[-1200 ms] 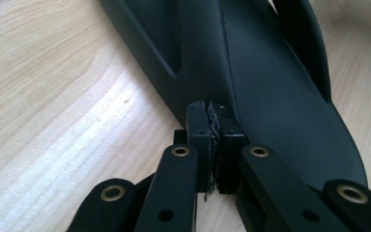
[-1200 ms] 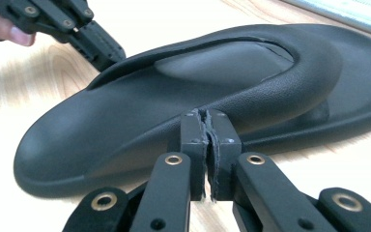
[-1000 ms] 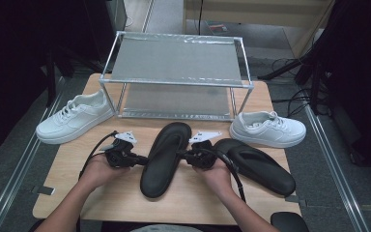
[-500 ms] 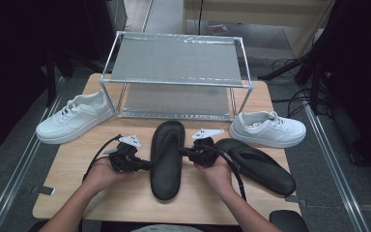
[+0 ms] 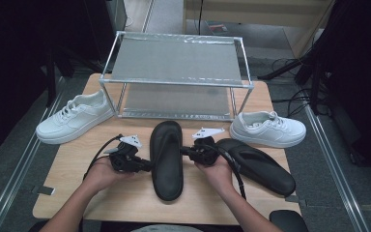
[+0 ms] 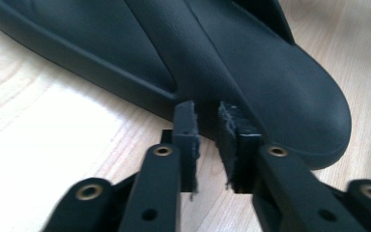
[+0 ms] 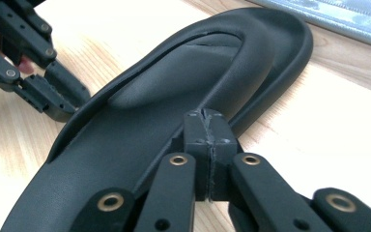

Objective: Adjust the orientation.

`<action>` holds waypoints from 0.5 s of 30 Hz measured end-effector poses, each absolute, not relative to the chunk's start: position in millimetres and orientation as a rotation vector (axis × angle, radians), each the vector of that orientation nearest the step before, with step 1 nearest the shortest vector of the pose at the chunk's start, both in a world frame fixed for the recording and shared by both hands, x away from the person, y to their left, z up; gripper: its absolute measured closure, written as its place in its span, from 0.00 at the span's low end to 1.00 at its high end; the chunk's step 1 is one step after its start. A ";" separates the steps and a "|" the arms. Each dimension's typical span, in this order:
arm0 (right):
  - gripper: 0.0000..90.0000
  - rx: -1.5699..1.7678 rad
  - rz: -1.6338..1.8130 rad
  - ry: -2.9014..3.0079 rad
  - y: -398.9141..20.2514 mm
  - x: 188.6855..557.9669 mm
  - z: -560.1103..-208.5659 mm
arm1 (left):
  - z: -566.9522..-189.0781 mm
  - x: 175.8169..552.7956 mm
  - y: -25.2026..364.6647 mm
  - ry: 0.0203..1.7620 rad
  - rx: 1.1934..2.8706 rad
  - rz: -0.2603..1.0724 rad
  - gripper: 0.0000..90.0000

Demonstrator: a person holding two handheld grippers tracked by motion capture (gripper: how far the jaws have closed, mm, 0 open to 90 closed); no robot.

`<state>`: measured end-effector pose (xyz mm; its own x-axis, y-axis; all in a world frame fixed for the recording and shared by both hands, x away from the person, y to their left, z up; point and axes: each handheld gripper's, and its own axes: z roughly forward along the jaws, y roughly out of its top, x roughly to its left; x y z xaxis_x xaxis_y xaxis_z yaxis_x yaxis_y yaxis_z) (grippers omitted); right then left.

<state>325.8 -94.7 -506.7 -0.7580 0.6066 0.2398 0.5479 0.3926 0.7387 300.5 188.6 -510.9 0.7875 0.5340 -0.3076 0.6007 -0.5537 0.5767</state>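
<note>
A black slipper point(image 5: 166, 159) lies flat on the wooden table, toe toward the rack. My left gripper point(image 5: 147, 166) sits at its left edge. In the left gripper view, the left gripper point(image 6: 206, 113) has just been opening: a narrow gap shows between the pads, nothing is in it, and the slipper point(image 6: 251, 72) lies just ahead. My right gripper point(image 5: 183, 151) is at the slipper's right edge. The right gripper view shows the right gripper point(image 7: 207, 116) with pads pressed together, tips against the slipper point(image 7: 140, 121) rim. The left gripper point(image 7: 43, 92) shows beyond it.
A second black slipper point(image 5: 258, 164) lies to the right of my right hand. One white sneaker point(image 5: 75, 116) stands at the left, another point(image 5: 268, 128) at the right. A two-tier metal rack point(image 5: 174, 72) fills the table's far half. Bare wood point(image 5: 125, 193) lies near the front edge.
The middle slipper has swung from a slant to lying straight, toe toward the rack. Both hands shifted slightly with it.
</note>
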 end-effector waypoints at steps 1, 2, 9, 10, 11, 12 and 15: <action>0.95 1.056 1.320 2.562 -94.7 326.0 -506.2 | -509.0 300.5 189.9 0.847 2.272 -0.120 0.82; 0.90 1.046 1.317 2.558 -94.8 325.8 -505.3 | -506.8 300.4 191.6 0.862 2.257 -0.111 0.78; 0.65 1.015 1.357 2.530 -101.8 326.9 -497.9 | -497.5 300.3 202.0 0.882 2.227 -0.056 0.55; 0.63 1.001 1.358 2.524 -103.1 327.0 -497.2 | -496.2 300.6 203.2 0.884 2.218 -0.045 0.52; 0.61 0.984 1.361 2.511 -105.2 326.5 -496.1 | -495.6 300.9 203.9 0.884 2.212 -0.042 0.50; 0.61 0.977 1.366 2.505 -106.5 326.1 -495.6 | -494.9 301.3 204.6 0.882 2.211 -0.032 0.48; 0.58 0.982 1.388 2.491 -111.9 325.4 -493.2 | -493.5 302.3 204.8 0.876 2.204 -0.019 0.44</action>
